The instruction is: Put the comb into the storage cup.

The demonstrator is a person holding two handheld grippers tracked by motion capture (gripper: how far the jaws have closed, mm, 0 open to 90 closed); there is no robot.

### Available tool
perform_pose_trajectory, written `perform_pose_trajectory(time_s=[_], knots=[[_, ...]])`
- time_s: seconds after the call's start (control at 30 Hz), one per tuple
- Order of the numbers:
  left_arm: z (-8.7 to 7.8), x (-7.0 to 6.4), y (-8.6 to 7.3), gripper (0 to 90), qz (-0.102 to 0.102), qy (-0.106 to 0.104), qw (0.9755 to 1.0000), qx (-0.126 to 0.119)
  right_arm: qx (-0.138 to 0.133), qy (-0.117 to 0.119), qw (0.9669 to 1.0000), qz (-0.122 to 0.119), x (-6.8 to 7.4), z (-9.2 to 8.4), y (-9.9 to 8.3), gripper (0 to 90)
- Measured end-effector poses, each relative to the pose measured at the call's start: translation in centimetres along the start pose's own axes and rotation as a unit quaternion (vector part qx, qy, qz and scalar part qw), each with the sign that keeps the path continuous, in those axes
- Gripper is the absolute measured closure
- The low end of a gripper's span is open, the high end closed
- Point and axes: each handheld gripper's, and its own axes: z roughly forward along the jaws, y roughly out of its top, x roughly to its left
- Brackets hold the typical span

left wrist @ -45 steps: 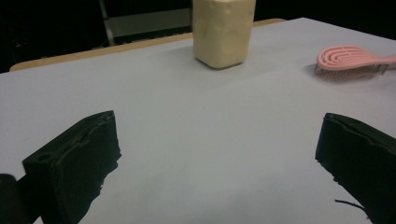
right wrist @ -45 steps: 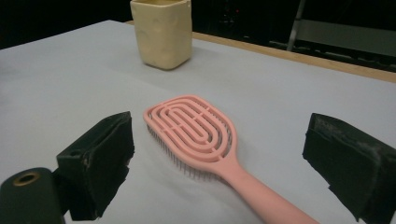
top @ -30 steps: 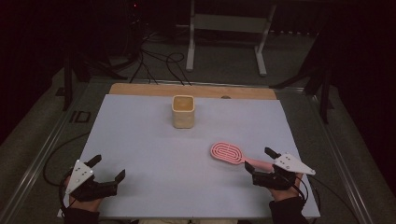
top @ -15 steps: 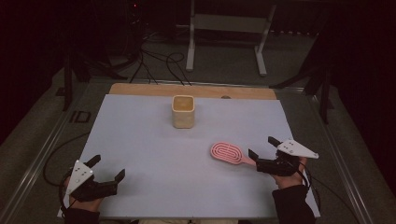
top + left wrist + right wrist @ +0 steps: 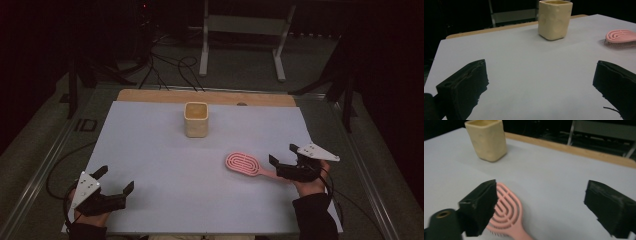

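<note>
Dark room, pale tabletop (image 5: 165, 165). High view: cream cup (image 5: 196, 119) upright (contents unclear), pink brush (image 5: 243, 164) right of it, handle reaching the right gripper (image 5: 281, 158) — jaws wide, just closing slightly. Left gripper view: left gripper (image 5: 539, 82) spread, gripping nothing. Right gripper view: brush head beside one jaw, handle between both.

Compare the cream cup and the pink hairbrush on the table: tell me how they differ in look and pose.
The cream cup stands upright toward the far middle of the table; the pink hairbrush lies flat near the right side. The cup is a blocky, square-sided container with an open top; the hairbrush is a flat oval head with looping slots and a slim handle. The cup stands apart from both grippers; the hairbrush's handle points at the open right gripper. Both rest on the white table.
</note>
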Motion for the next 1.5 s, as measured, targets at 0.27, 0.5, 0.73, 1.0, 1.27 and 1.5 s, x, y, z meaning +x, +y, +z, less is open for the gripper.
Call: perform_pose_trajectory(time_s=[0.27,0.5,0.73,1.0,1.27,1.5], knots=[[0.1,0.0,0.0,0.1,0.004,-0.001,1.0,0.002,0.051,-0.032,0.9981,0.015,-0.4,0.9,-1.9,57.8],[0.1,0.0,0.0,0.1,0.008,0.0,1.0,0.005,0.097,-0.032,0.9947,0.005,-0.7,1.5,-3.1,87.9],[0.2,-0.1,0.0,0.2,0.01,0.0,0.9999,0.007,0.157,-0.038,0.9868,-0.006,-0.8,2.2,-4.0,89.8],[0.2,-0.1,0.0,0.2,0.011,0.002,0.9999,0.008,0.176,-0.023,0.9841,-0.01,-0.4,2.5,-4.6,89.8],[0.2,0.0,0.0,0.2,0.01,0.003,0.9999,0.009,0.177,-0.016,0.9841,-0.013,0.3,2.4,-4.7,89.8],[0.4,-0.1,-0.1,0.2,0.011,0.003,0.9999,0.011,0.165,-0.016,0.9861,-0.008,0.2,2.2,-4.6,89.6]])
